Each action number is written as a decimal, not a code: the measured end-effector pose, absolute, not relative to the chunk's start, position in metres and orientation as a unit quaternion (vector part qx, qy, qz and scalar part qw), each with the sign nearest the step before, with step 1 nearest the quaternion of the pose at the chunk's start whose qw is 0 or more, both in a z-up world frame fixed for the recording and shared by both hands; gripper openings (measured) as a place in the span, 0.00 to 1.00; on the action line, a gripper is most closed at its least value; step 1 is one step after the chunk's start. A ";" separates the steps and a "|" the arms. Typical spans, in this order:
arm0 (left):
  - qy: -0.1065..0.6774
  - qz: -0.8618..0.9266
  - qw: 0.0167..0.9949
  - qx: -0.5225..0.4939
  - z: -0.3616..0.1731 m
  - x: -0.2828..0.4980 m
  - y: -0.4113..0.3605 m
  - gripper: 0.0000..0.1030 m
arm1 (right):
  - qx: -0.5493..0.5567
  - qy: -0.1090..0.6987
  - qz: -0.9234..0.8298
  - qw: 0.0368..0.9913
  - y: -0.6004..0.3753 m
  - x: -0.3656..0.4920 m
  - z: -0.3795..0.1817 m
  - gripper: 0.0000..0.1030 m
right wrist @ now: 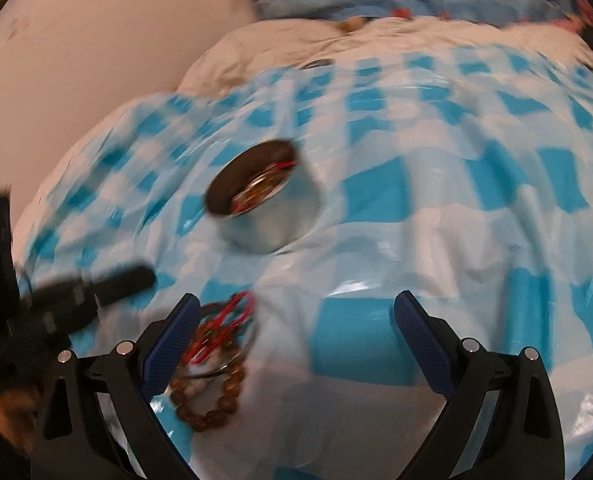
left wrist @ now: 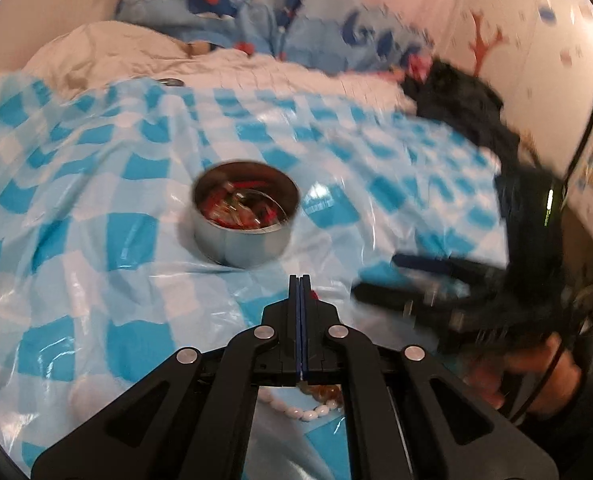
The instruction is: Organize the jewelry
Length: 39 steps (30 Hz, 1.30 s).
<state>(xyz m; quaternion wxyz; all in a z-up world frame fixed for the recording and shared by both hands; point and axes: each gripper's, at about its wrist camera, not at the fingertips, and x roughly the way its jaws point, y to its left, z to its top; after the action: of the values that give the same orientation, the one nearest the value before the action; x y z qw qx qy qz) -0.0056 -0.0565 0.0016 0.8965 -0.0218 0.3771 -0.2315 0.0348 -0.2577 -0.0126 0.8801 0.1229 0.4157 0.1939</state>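
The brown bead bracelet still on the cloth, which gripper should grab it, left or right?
Probably the right. The right gripper is open, and the brown bead bracelet lies just beside its left finger. The left gripper is shut with nothing visible between its fingers, so it would have to open first.

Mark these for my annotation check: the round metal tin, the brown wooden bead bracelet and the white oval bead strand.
Round metal tin (left wrist: 242, 246): left wrist view, front wall.
Brown wooden bead bracelet (right wrist: 210, 420): right wrist view, lower beads.
White oval bead strand (left wrist: 296, 412): left wrist view, middle beads.
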 end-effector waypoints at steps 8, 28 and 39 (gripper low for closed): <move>0.386 -0.215 0.896 0.047 -0.021 0.011 -0.101 0.59 | 0.222 0.410 0.149 0.872 -0.303 0.044 -0.016 0.91; 0.337 -0.199 0.910 -0.138 0.019 0.003 -0.013 0.06 | 0.182 0.419 0.229 0.860 -0.269 0.039 -0.014 0.91; 0.325 -0.178 0.914 -0.164 0.028 -0.006 0.017 0.06 | 0.045 0.433 0.299 0.850 -0.188 0.032 -0.028 0.93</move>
<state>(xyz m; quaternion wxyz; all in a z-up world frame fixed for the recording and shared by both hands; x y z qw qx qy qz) -0.0059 0.0171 0.0278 0.9140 -0.1645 0.3253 -0.1781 0.0320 -0.1876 -0.0280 0.8495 0.0450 0.4325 0.2987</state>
